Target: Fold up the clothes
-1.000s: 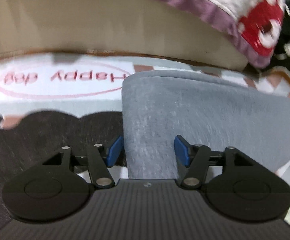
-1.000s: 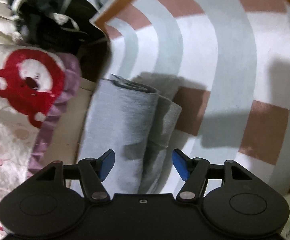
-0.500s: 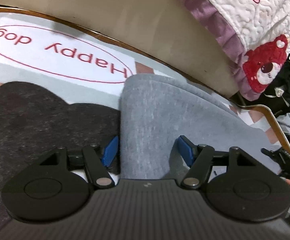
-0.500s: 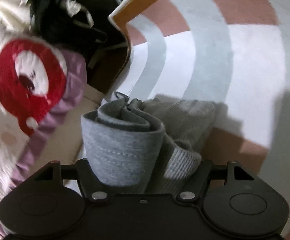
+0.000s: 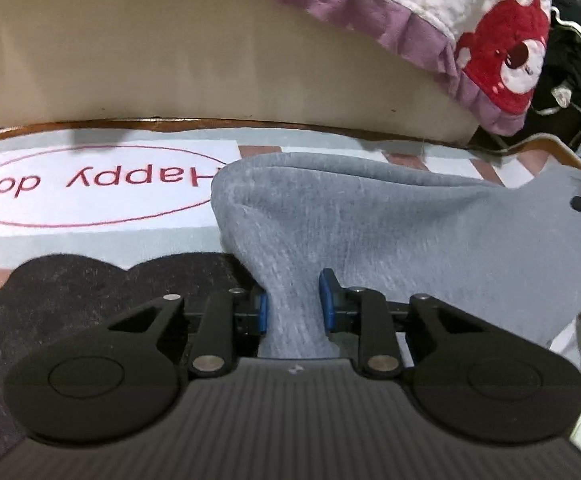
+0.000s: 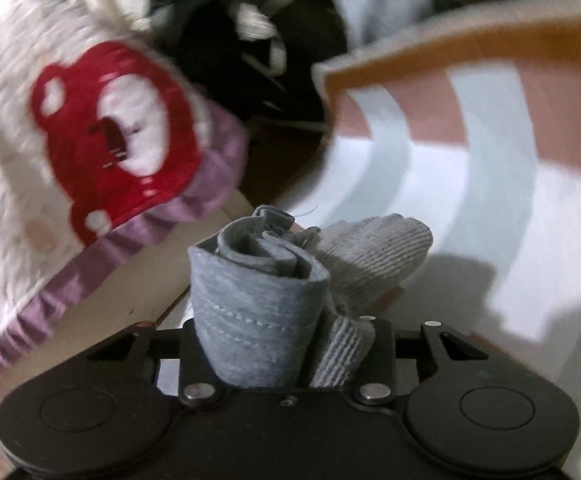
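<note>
On the striped rug [image 5: 102, 236], my left claw [image 5: 292, 306] has just closed on the grey sweatshirt's [image 5: 410, 224] soft, limp fold; my right claw [image 6: 286, 354] has just been closing and pinches its rolled, ribbed end.

The only readable writing is on the rug [image 5: 102, 220] in the left wrist view: the words "Happy dog" [image 5: 90, 182], set in dark red letters on a white panel and ringed by a thin red oval line. From this camera the words appear upside down, with "Happy" toward the middle of the frame and "dog" near the left edge. The last letter of "Happy" lies just beside the edge of the grey garment [image 5: 390, 224]. Nothing legible appears in the right wrist view, which is motion-blurred.
</note>
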The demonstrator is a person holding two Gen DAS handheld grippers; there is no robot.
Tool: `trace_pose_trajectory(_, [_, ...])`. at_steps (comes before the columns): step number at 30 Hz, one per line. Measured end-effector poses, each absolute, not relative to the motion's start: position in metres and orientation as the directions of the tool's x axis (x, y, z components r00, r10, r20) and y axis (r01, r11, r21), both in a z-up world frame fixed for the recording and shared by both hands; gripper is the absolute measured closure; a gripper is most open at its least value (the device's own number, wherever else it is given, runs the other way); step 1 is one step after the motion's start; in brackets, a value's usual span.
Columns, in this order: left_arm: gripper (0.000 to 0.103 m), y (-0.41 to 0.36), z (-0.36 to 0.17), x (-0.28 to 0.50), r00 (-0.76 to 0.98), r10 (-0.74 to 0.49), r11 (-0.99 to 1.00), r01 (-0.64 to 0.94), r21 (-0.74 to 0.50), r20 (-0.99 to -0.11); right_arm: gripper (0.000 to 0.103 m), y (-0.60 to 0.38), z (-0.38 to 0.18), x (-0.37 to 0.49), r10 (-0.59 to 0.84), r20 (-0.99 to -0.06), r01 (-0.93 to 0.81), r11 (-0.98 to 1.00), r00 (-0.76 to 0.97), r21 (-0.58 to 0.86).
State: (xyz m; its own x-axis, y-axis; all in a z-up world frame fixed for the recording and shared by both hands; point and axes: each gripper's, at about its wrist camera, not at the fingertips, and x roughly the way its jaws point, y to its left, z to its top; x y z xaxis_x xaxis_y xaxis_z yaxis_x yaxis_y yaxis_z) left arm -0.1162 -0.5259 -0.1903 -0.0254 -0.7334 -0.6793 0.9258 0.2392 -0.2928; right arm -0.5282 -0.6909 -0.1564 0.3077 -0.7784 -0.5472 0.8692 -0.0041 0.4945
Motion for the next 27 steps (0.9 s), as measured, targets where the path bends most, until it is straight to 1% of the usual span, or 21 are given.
trace_pose_trajectory(1, [0.078,-0.526,-0.193,-0.113,-0.034,-0.731,0.243,0.920,-0.306,-0.682,0.058,-0.685,-0.146,-0.520,-0.787,-0.548,0.896,0.014,0.284,0.444])
trace_pose_trajectory(3, [0.073,-0.525,-0.199,-0.102,-0.060,-0.725,0.259,0.900,-0.352,-0.687,0.059,-0.671,-0.129,-0.505,-0.814,-0.522,0.925,0.048,0.255,0.377])
trace_pose_trajectory(4, [0.065,-0.524,-0.200,-0.095,-0.070,-0.720,0.279,0.881,-0.381,-0.691,0.060,-0.663,-0.121,-0.499,-0.828,-0.502,0.932,0.065,0.249,0.356])
trace_pose_trajectory(5, [0.061,-0.523,-0.200,-0.089,-0.069,-0.712,0.311,0.861,-0.402,-0.698,0.060,-0.658,-0.114,-0.493,-0.841,-0.481,0.938,0.083,0.247,0.337])
trace_pose_trajectory(7, [0.061,-0.515,-0.191,-0.085,-0.038,-0.733,0.331,0.853,-0.405,-0.679,0.060,-0.651,-0.101,-0.481,-0.859,-0.445,0.945,0.119,0.252,0.304])
trace_pose_trajectory(10, [0.061,-0.506,-0.174,-0.091,-0.039,-0.793,0.276,0.866,-0.417,-0.608,0.061,-0.647,-0.086,-0.471,-0.867,-0.412,0.943,0.168,0.279,0.286])
trace_pose_trajectory(13, [0.063,-0.509,-0.165,-0.112,-0.133,-0.820,0.191,0.853,-0.485,-0.557,0.061,-0.643,-0.081,-0.469,-0.867,-0.402,0.941,0.190,0.294,0.279])
trace_pose_trajectory(15, [0.063,-0.520,-0.157,-0.134,-0.180,-0.819,0.147,0.852,-0.502,-0.545,0.061,-0.643,-0.080,-0.466,-0.860,-0.411,0.940,0.201,0.304,0.275])
trace_pose_trajectory(16, [0.063,-0.525,-0.152,-0.142,-0.174,-0.819,0.150,0.855,-0.497,-0.547,0.061,-0.644,-0.079,-0.465,-0.857,-0.414,0.939,0.203,0.307,0.276])
trace_pose_trajectory(18, [0.060,-0.531,-0.145,-0.153,-0.076,-0.809,0.233,0.868,-0.437,-0.583,0.061,-0.646,-0.080,-0.465,-0.854,-0.416,0.937,0.204,0.312,0.284])
trace_pose_trajectory(19, [0.060,-0.531,-0.142,-0.155,-0.001,-0.805,0.284,0.878,-0.387,-0.593,0.061,-0.648,-0.082,-0.466,-0.853,-0.418,0.936,0.201,0.313,0.290])
trace_pose_trajectory(20, [0.058,-0.530,-0.142,-0.155,0.080,-0.798,0.336,0.882,-0.330,-0.598,0.061,-0.648,-0.083,-0.468,-0.851,-0.421,0.933,0.195,0.314,0.301])
trace_pose_trajectory(22, [0.058,-0.524,-0.146,-0.151,0.240,-0.755,0.454,0.863,-0.223,-0.610,0.061,-0.649,-0.086,-0.477,-0.847,-0.431,0.928,0.175,0.313,0.330])
trace_pose_trajectory(23, [0.061,-0.518,-0.148,-0.144,0.280,-0.739,0.498,0.840,-0.217,-0.613,0.061,-0.651,-0.088,-0.482,-0.844,-0.436,0.924,0.164,0.313,0.346])
trace_pose_trajectory(24, [0.061,-0.512,-0.148,-0.137,0.299,-0.734,0.524,0.820,-0.229,-0.609,0.061,-0.652,-0.090,-0.486,-0.841,-0.440,0.919,0.154,0.315,0.364])
trace_pose_trajectory(25, [0.061,-0.504,-0.147,-0.134,0.251,-0.774,0.488,0.821,-0.295,-0.582,0.061,-0.654,-0.093,-0.490,-0.837,-0.445,0.913,0.144,0.318,0.382])
trace_pose_trajectory(26, [0.063,-0.501,-0.143,-0.137,0.190,-0.811,0.420,0.848,-0.324,-0.553,0.061,-0.656,-0.095,-0.494,-0.834,-0.449,0.906,0.132,0.320,0.401])
trace_pose_trajectory(27, [0.062,-0.506,-0.138,-0.149,0.133,-0.830,0.333,0.897,-0.291,-0.541,0.061,-0.658,-0.096,-0.495,-0.832,-0.449,0.900,0.129,0.326,0.415])
